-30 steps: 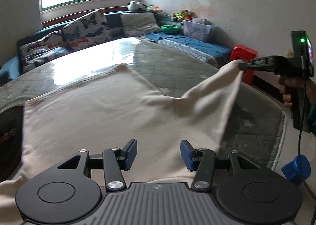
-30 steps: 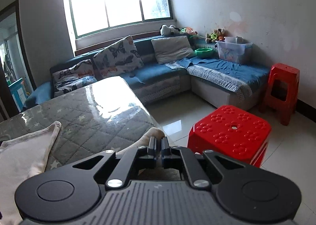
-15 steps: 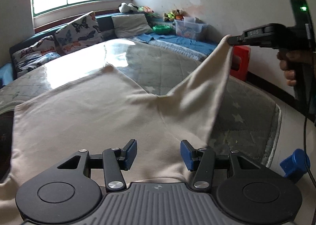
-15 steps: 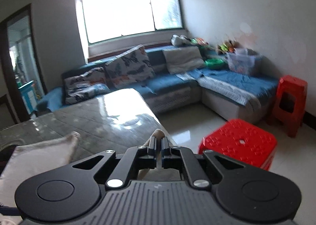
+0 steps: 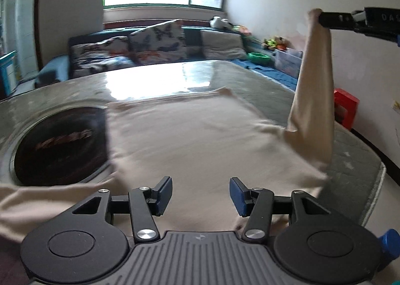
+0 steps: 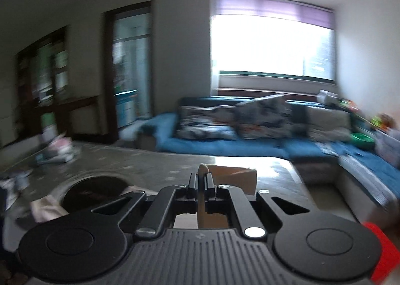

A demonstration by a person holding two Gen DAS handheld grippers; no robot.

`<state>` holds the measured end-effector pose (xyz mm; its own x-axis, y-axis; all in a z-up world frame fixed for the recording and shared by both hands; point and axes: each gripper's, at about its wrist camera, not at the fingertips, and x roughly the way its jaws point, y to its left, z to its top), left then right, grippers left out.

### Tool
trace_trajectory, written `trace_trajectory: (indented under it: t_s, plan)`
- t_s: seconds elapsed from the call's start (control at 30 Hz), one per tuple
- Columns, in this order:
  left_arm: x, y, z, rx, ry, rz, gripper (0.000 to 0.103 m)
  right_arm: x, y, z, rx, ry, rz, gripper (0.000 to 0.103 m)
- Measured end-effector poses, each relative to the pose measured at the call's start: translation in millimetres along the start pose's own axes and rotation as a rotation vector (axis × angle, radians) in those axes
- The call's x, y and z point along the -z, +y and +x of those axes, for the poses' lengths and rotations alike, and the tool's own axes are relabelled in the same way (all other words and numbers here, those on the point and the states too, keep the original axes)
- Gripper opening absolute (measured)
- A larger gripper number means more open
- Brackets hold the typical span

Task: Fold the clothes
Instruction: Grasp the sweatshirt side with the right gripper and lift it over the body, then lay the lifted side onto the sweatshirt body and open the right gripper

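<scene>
A beige garment (image 5: 195,142) lies spread on the grey quilted table (image 5: 262,79). Its right sleeve (image 5: 312,99) is pulled up high, pinched at the cuff by my right gripper (image 5: 322,16) at the upper right of the left wrist view. In the right wrist view that gripper (image 6: 201,178) is shut on the beige cuff (image 6: 203,168), which pokes out past its tips. My left gripper (image 5: 200,192) hovers low over the garment's near edge. Its blue pads (image 5: 165,191) stand apart with only flat cloth below them.
A dark round inset (image 5: 60,142) in the table lies left of the garment. A blue sofa with patterned cushions (image 6: 240,122) runs along the window wall. A red stool (image 5: 346,107) stands right of the table. Loose items (image 6: 57,150) lie on the table's far left side.
My right gripper has lifted the sleeve higher and swung left, its view turning from the stools toward the sofa and doors. The left gripper has shifted left, bringing the dark inset into view.
</scene>
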<state>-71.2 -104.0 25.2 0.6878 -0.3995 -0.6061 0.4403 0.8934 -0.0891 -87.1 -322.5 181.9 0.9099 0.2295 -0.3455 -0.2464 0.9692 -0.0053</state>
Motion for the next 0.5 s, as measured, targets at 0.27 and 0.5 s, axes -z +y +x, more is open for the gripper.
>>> trace_trajectory:
  t_s: [0.27,0.5]
  plan:
    - [22.2,22.9,-17.2,-0.035,0.008,-0.068,0.054,16.1,95.8,63.3,-0.22,0.16,-0.111,0.003]
    - [22.6,30.3,-26.9,-0.062,0.002,-0.082,0.054,55.0,121.8,73.0,-0.334,0.298,-0.158,0.007]
